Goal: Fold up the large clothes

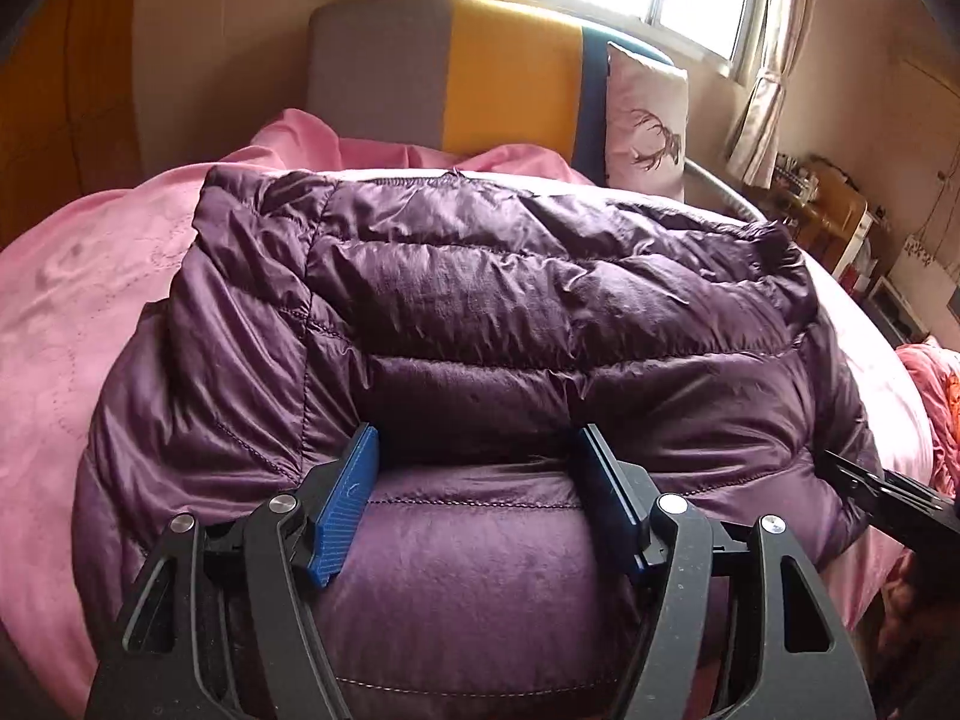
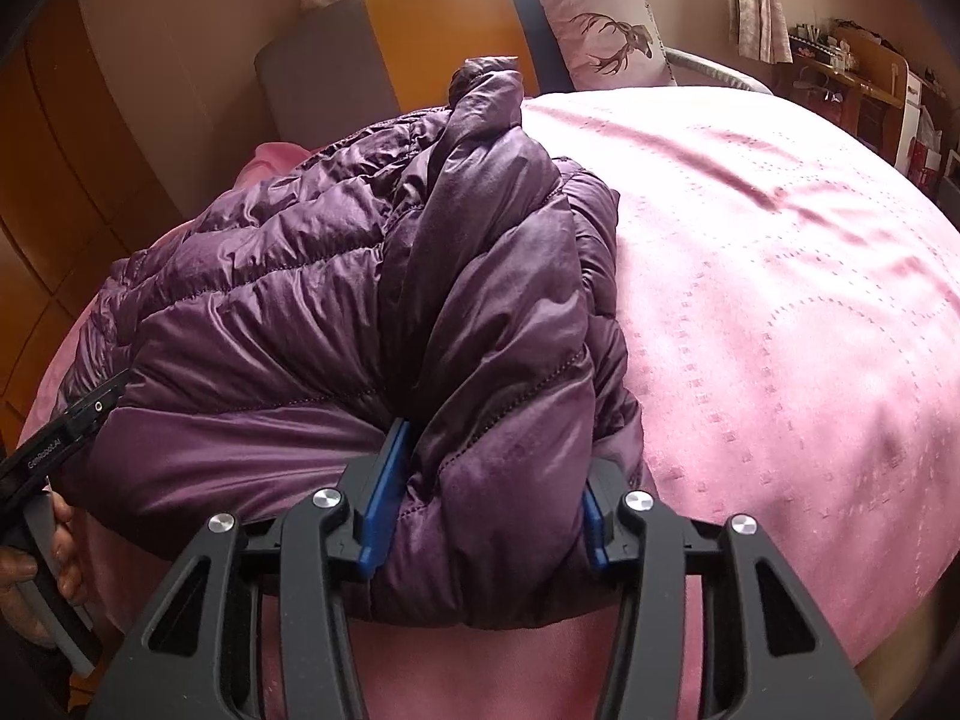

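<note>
A purple puffer jacket [image 1: 480, 312] lies folded on the pink bed cover [image 1: 72, 324]. My left gripper [image 1: 477, 450] is open, its blue pads [image 1: 345, 510] straddling the jacket's near padded edge without pinching it. In the right wrist view the jacket [image 2: 300, 300] sits at the left, its right side bunched up into a ridge. My right gripper [image 2: 498, 468] is open around the bunched near corner, fabric bulging between the pads [image 2: 381, 504]. The right gripper shows at the right edge of the left view [image 1: 888, 492]; the left gripper shows at the left of the right view [image 2: 72, 426].
A grey, yellow and blue headboard [image 1: 456, 78] stands at the far end with a deer-print pillow [image 1: 645, 114] against it. Pink cover [image 2: 780, 300] spreads to the jacket's right. A cluttered desk [image 1: 840, 216] stands far right, and a wooden wardrobe [image 2: 54, 180] is on the left.
</note>
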`<state>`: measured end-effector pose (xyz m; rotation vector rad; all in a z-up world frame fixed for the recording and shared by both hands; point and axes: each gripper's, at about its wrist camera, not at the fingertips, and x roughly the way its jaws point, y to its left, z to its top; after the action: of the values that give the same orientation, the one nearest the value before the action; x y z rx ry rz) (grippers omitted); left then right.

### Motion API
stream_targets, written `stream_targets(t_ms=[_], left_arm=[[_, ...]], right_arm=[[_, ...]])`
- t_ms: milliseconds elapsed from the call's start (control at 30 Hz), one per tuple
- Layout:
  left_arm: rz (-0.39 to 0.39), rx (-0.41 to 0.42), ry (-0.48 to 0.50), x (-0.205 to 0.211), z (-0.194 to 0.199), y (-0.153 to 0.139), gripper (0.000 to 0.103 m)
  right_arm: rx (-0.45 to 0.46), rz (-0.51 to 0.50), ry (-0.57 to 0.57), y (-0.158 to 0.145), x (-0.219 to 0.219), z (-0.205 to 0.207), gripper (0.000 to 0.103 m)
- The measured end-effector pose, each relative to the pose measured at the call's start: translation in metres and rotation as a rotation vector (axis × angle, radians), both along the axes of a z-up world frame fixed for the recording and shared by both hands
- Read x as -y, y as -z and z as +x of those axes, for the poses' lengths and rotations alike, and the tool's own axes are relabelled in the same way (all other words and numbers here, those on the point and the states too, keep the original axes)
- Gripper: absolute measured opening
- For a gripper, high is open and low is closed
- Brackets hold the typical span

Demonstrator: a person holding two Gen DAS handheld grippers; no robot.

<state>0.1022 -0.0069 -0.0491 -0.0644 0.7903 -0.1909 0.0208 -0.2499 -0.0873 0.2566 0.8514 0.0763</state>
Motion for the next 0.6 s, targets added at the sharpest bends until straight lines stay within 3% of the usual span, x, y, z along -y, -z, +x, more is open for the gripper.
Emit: stream_targets(t_ms=[100,167,267,400,600], left_arm=[[-0.026,-0.017,-0.013,-0.006,-0.001,-0.003,0.066],[-0.050,-0.005,-0.031,-0.011,-0.004,-0.013,0.066],[-0.093,0.047,-0.033,-0.015,-0.014,-0.029,0.066],[-0.110,0.067,-0.007,-0.004,-0.008,-0.039,0.066],[-0.091,0.020,-0.023,0.011,0.007,-0.032,0.066]], right_arm=[[-0.011,0.011,0.002,-0.004,0.002,-0.001,0.058],[-0.004,0.050,0.013,-0.010,0.011,-0.003,0.078],[0.020,0.125,0.059,-0.018,0.032,-0.008,0.092],[-0.004,0.235,0.101,-0.013,0.052,-0.007,0.092],[-0.016,0.264,0.078,-0.005,0.046,-0.005,0.097]])
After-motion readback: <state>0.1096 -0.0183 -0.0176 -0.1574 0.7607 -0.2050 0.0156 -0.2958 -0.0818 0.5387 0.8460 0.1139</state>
